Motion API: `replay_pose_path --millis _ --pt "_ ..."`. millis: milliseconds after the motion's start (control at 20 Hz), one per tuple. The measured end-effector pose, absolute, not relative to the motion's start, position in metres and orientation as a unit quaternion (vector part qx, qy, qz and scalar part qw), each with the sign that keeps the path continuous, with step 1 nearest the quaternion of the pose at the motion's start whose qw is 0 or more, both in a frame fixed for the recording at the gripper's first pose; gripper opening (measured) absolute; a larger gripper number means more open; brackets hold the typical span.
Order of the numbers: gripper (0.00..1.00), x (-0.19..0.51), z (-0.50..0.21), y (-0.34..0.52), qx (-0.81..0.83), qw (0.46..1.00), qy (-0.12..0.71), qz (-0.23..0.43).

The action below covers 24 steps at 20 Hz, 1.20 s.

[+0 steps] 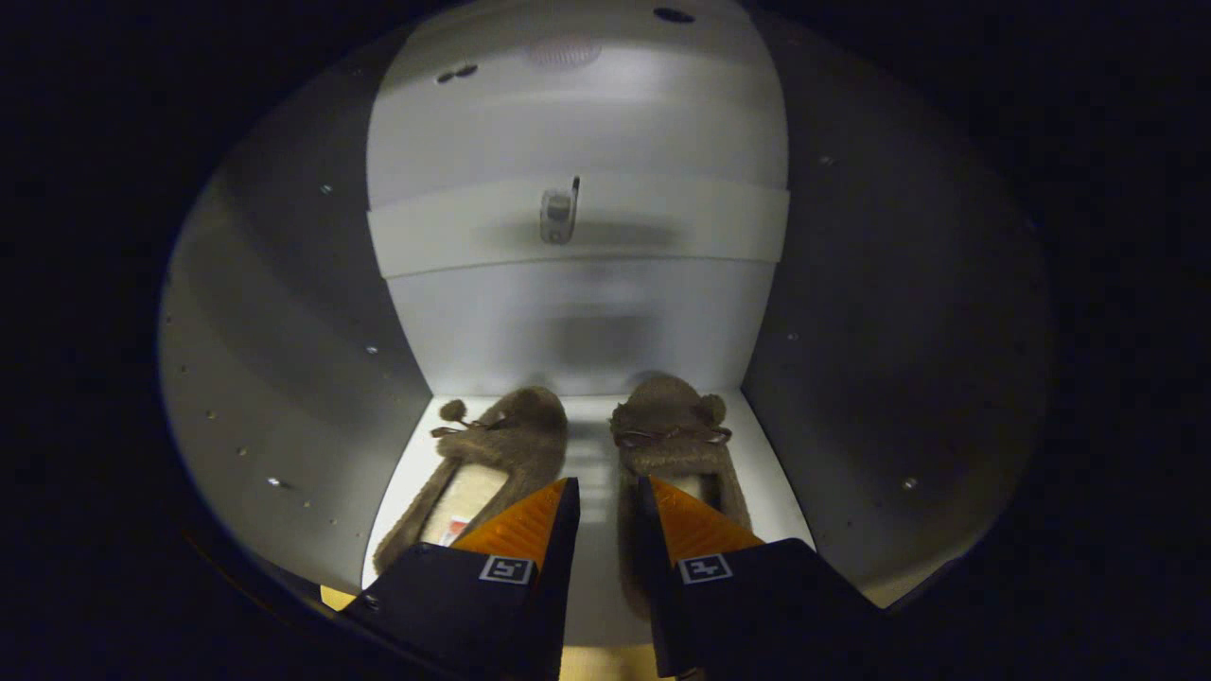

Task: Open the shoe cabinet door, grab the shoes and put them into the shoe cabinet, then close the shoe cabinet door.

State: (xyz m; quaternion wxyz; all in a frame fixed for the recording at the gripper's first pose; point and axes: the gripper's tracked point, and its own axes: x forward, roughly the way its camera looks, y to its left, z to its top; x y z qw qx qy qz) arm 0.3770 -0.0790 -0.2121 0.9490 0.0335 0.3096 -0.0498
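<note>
The fingers (566,515) stand narrowly parted, gripping nothing, above two brown fuzzy slippers (516,445) on the white cabinet's floor (591,558).

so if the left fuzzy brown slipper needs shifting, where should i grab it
Probably the inner side wall of the left fuzzy brown slipper beside its opening, coming from above at the heel end: the hand-held gripper, fingers slightly apart and empty, sits between both slippers.

Camera behind fingers (605,492), close, facing into cabinet (577,312)
</note>
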Motion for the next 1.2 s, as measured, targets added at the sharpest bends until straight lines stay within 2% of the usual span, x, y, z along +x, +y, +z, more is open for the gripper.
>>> replay_pose_path --millis 400,650,750,900,1100,1200 --pt "0.41 0.247 -0.062 -0.015 0.027 0.991 0.132 -0.013" --pt "0.42 0.155 -0.015 0.016 0.022 0.998 0.052 0.001" --pt "0.51 0.12 0.0 0.018 0.034 0.999 0.027 0.002" --pt "0.49 0.068 0.01 0.009 0.062 0.998 0.02 -0.001" --pt "0.99 0.01 0.024 -0.018 0.075 0.997 0.006 -0.002" --pt "0.99 -0.017 0.032 -0.041 0.076 0.997 -0.003 -0.011"
